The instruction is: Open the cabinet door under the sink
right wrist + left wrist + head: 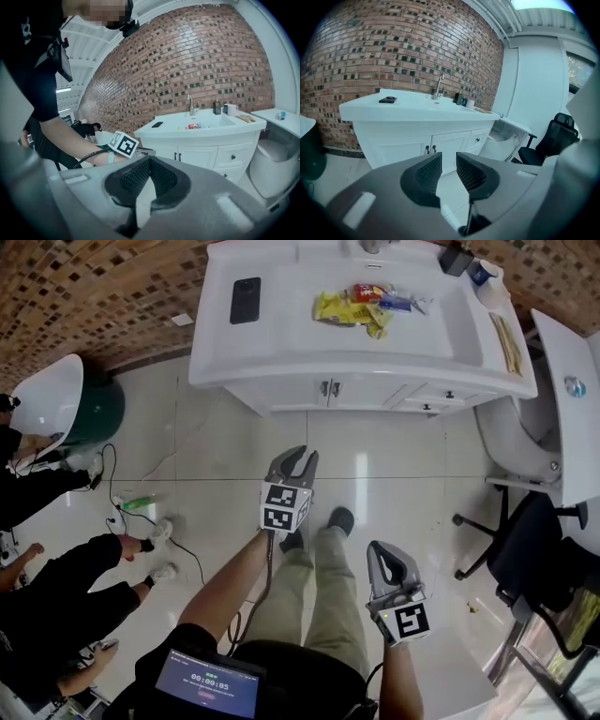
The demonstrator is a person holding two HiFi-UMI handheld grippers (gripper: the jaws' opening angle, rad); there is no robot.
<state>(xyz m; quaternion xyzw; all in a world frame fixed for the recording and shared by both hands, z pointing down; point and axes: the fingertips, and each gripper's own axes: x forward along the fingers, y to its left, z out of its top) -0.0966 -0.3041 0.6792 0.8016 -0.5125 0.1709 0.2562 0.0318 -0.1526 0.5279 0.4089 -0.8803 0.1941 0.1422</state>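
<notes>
The two cabinet doors (298,393) under the sink (403,329) are both closed, flat in the white front. Their two dark handles (329,388) stand side by side where the doors meet. From the head view the cabinet is at the top, against the brick wall (94,296), and to the right of the doors I see small drawers (436,399).

My left gripper (299,457) is over the tiled floor (216,456), pointing toward the doors but well apart from them. In the left gripper view its jaws are spread, with only floor and the lower cabinet front showing in the gap; the pads pinch nothing. My right gripper (382,549) is lower in the head view, nearer to my body. In the right gripper view its pads are pressed together at the tips, with nothing between them.

On the counter a black phone (245,299) lies to the left of the basin, and some coloured snack packets (361,307) lie inside the basin. A black office chair (534,559) stands at the right. At the left side of the floor some people (66,568) are standing.
</notes>
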